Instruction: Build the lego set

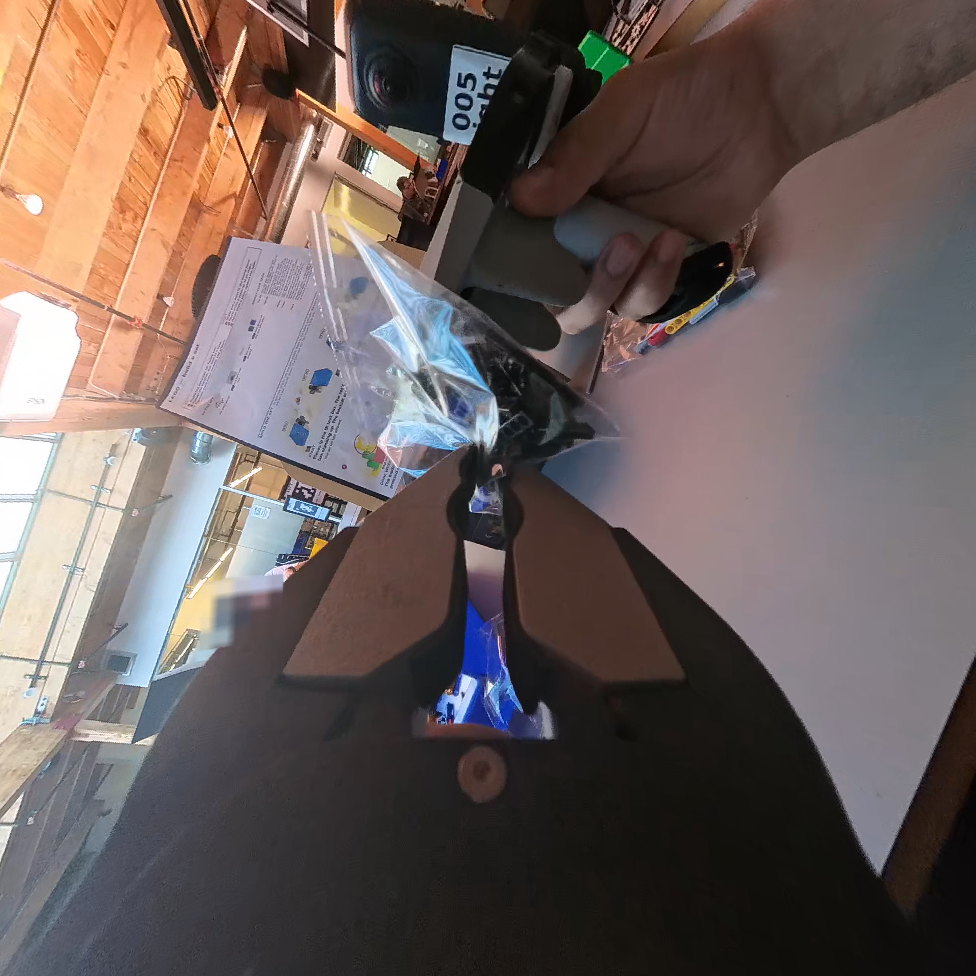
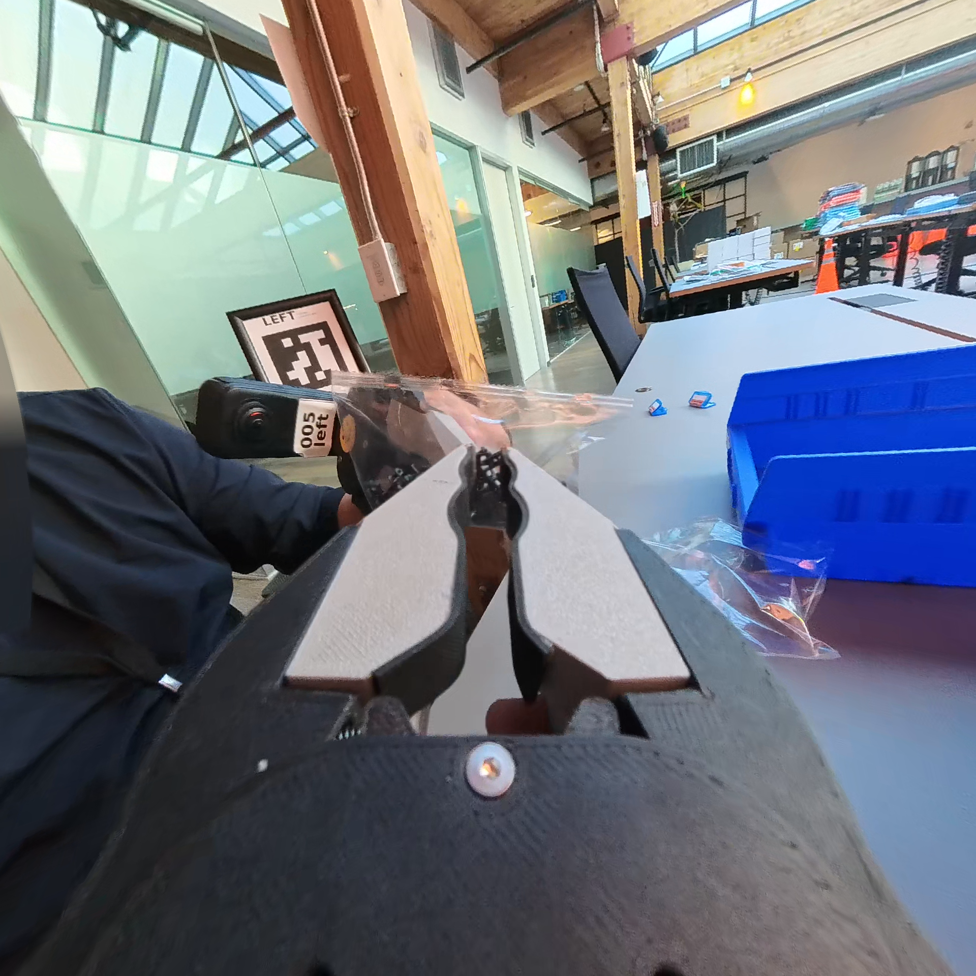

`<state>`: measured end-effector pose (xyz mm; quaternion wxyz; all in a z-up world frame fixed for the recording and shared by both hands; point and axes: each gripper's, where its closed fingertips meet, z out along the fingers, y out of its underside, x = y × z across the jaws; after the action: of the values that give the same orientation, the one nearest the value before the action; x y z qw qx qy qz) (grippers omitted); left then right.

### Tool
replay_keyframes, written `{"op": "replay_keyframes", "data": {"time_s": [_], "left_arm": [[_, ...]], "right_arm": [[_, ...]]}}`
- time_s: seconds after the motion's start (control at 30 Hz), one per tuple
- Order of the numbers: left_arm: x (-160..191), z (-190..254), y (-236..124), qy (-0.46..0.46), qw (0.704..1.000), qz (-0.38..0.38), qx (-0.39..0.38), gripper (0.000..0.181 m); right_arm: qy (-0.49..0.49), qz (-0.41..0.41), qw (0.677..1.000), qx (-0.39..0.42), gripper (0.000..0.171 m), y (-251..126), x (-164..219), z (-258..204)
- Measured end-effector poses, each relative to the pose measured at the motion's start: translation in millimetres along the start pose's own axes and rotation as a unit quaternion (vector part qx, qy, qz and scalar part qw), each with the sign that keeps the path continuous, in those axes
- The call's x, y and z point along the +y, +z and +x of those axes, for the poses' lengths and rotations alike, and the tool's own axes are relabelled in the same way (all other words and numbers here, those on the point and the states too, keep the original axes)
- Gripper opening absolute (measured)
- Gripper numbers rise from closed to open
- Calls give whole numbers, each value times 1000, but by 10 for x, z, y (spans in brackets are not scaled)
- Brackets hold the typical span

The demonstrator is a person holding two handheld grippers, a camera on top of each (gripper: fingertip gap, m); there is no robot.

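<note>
A clear plastic bag (image 1: pixel 438 369) of small black lego pieces hangs above the white table (image 1: pixel 792 501), held between both grippers. My left gripper (image 1: pixel 483 467) is shut on one edge of the bag. In the right wrist view my right gripper (image 2: pixel 486 457) is shut on the same bag (image 2: pixel 422 417), with black pieces showing between its jaws. A hand (image 1: pixel 686 137) holds the right gripper at the top of the left wrist view. The left gripper's camera (image 2: pixel 253 417) shows behind the bag, and its fingertips are hidden there.
A second clear bag (image 2: pixel 750 586) of coloured pieces lies on the table beside a blue bin (image 2: pixel 855 475); it also shows in the left wrist view (image 1: pixel 681 317). Two small blue pieces (image 2: pixel 657 407) lie farther back. An instruction sheet (image 1: pixel 264 359) stands behind the held bag. Less than 4 cm separates the two grippers' tips.
</note>
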<state>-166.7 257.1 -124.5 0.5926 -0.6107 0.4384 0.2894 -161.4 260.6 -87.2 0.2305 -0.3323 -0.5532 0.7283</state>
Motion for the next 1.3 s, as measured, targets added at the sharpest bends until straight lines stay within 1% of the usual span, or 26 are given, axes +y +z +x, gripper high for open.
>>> {"op": "replay_keyframes", "data": {"time_s": [0.03,0.07,0.17,0.23,0.27,0.3,0.33,0.43,0.47,0.6,0.73,0.9,1.17,1.23,1.27,1.3], "left_arm": [[1,1,1,-1,1000,0,0,2],[6,0,2,-1,1000,-1,1,2],[10,-5,4,-2,1000,-2,-1,2],[0,-28,-2,-22,1000,5,1,2],[-7,-48,-10,-35,999,11,1,2],[-7,-72,-17,-46,999,16,0,2],[1,-86,-23,-51,999,18,1,2],[4,-57,-31,-40,999,18,7,3],[4,-46,-24,-35,999,15,6,3],[10,27,7,-5,1000,4,9,2],[-25,35,1,-11,1000,12,14,2],[-3,75,25,-1,1000,2,17,2],[28,42,28,-4,1000,-1,10,2],[48,25,30,-7,1000,-4,5,3],[46,15,27,-10,1000,-1,3,3],[26,17,17,-15,1000,6,7,3]], "right_arm": [[0,2,1000,0,1,-5,-6,0],[0,3,1000,0,0,-9,-11,1],[-2,4,1000,3,0,-17,-19,7],[6,13,1000,0,0,-30,-45,7],[15,19,1000,-4,4,-38,-62,9],[27,22,999,-10,20,-42,-71,8],[39,21,999,-17,31,-41,-66,5],[56,12,998,-14,60,6,-19,33],[54,5,998,-13,64,31,11,30],[27,-17,999,-9,53,104,95,-10],[22,-15,1000,-4,37,94,91,5],[19,-22,1000,4,31,111,126,29],[14,-15,1000,21,16,69,86,82],[7,-9,1000,29,9,48,62,97],[2,-6,1000,29,0,35,48,92],[-5,-7,1000,28,0,28,43,80]]}}
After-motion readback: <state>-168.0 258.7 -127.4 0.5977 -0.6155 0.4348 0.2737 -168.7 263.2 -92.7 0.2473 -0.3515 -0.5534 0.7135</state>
